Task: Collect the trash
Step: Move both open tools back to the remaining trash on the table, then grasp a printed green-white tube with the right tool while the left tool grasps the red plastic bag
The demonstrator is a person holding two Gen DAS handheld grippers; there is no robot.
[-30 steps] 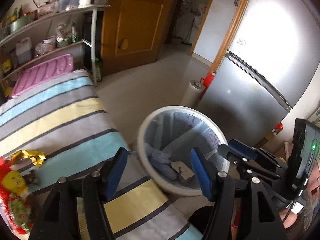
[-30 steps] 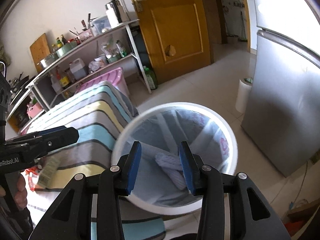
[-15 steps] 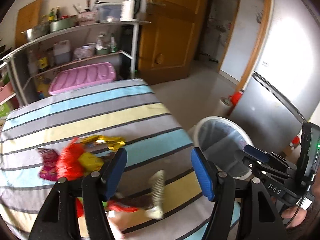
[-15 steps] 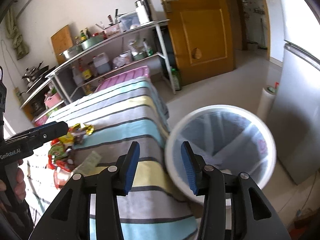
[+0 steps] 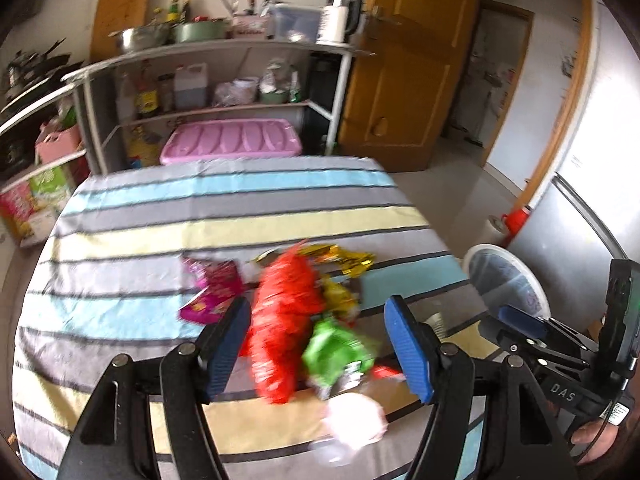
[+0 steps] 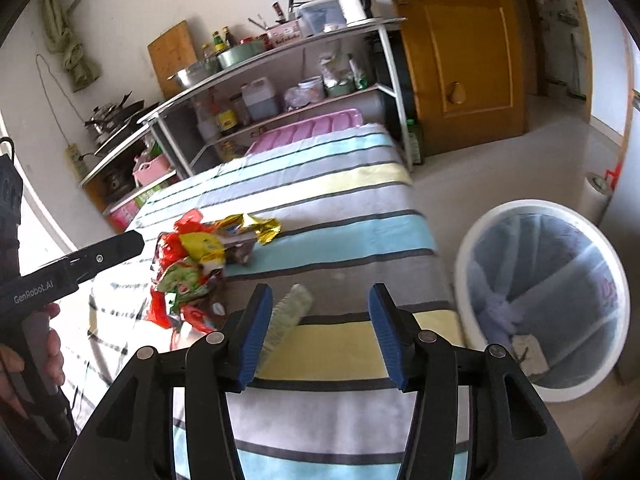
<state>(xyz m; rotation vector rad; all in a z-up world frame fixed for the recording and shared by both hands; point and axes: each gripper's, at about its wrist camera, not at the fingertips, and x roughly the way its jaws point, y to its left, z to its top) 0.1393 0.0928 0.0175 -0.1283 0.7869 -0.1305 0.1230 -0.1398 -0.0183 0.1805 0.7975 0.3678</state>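
Note:
A heap of wrappers lies on the striped tablecloth (image 5: pixel 160 216): a red wrapper (image 5: pixel 284 320), a green one (image 5: pixel 336 352), a pink one (image 5: pixel 212 292), a gold foil one (image 5: pixel 340 258) and a white wad (image 5: pixel 356 416). My left gripper (image 5: pixel 320 348) is open and empty above the red and green wrappers. My right gripper (image 6: pixel 320 332) is open and empty above the table's near edge, beside a pale green ribbed piece (image 6: pixel 288 312). The heap (image 6: pixel 188 268) lies to its left. The white bin (image 6: pixel 540 292) with a bag liner stands on the floor right of the table.
A metal shelf rack (image 5: pixel 216 80) with bottles, pots and a kettle stands behind the table, with a pink lid (image 5: pixel 232 146) at its foot. A wooden door (image 5: pixel 408 72) and a grey fridge (image 5: pixel 588 216) are to the right. A paper roll (image 6: pixel 596 196) stands behind the bin.
Both grippers have swung left from over the bin to over the table. The left one has come over the wrapper heap. Both stay open and empty.

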